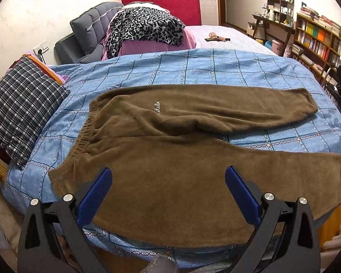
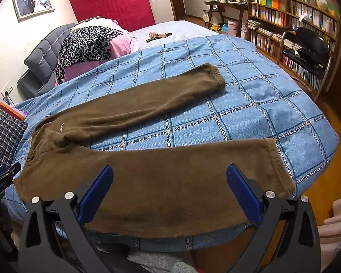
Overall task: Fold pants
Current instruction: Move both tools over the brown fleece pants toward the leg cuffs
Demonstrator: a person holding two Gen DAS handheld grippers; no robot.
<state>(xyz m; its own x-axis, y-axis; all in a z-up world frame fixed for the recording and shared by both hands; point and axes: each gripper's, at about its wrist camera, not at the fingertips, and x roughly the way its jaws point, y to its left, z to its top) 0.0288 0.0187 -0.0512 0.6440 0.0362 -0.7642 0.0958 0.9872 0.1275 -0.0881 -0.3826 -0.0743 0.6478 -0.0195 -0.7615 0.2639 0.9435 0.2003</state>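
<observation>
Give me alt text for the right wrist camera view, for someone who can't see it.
Brown fleece pants lie flat and unfolded on a blue checked bedspread, legs spread in a V, waistband at left. The open right claw hovers over the nearer leg, holding nothing. Bookshelves line the far wall.

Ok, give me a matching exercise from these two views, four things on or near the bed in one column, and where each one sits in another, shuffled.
Things:
1. brown pants
2. plaid pillow
3. leopard-print cloth
4. black chair

Places:
A. draped over the pink bedding near the headboard
B. beside the bookshelf
C. spread flat on the blue checked bedspread, legs apart
D. at the bedspread's edge, on the waistband side of the pants

Pairs: 1-C, 2-D, 3-A, 4-B
</observation>
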